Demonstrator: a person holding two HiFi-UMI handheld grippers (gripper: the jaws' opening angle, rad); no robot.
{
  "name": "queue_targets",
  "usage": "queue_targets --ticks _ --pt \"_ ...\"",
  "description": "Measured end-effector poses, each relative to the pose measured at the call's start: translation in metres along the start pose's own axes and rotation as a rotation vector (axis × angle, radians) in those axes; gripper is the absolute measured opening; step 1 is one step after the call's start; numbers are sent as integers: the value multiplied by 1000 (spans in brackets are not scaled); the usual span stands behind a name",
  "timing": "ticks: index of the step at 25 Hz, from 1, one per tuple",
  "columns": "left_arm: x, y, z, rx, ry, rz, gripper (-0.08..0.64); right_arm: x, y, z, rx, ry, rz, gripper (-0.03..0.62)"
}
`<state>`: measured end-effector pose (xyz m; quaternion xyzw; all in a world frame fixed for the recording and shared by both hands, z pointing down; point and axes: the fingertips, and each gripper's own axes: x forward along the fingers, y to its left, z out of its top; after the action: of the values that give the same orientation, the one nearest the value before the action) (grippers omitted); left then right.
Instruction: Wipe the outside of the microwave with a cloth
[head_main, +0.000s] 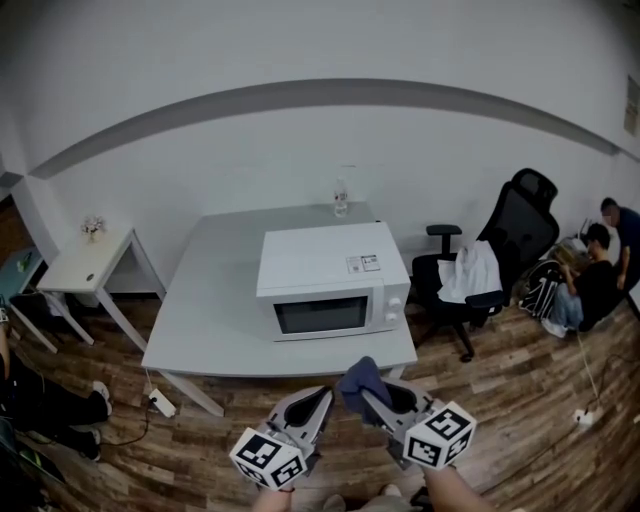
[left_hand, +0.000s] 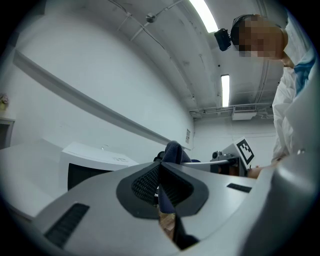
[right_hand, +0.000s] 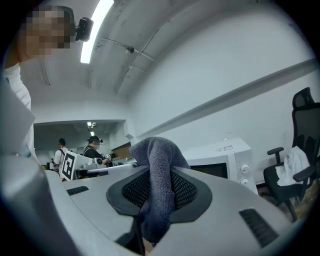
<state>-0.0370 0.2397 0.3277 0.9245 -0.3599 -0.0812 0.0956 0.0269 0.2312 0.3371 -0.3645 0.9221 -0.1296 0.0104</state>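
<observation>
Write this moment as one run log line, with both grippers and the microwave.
right gripper: shut on cloth | left gripper: jaws together | microwave: on table, door closed, not touched

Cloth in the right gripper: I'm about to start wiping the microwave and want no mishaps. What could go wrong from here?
1. The cloth is bunched in the right gripper, with only a small fold poking past it. The gripper's hard tips might scrape the microwave.
2. A bottle stands close behind the microwave. A wipe across the top could knock it over.
</observation>
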Motion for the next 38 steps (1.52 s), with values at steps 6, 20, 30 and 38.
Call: queue_targets --ticks 6,20,30,38 --pt "2 5 5 2 -4 -9 3 6 1 1 -3 0 -7 104" --pt "-1 14 7 -5 5 -21 3 16 3 2 15 6 -18 104" --pt "-14 36 19 -24 -33 4 3 36 19 7 -10 11 -20 104" --pt "1 70 34 -11 -40 36 3 77 -2 22 -30 11 -10 104"
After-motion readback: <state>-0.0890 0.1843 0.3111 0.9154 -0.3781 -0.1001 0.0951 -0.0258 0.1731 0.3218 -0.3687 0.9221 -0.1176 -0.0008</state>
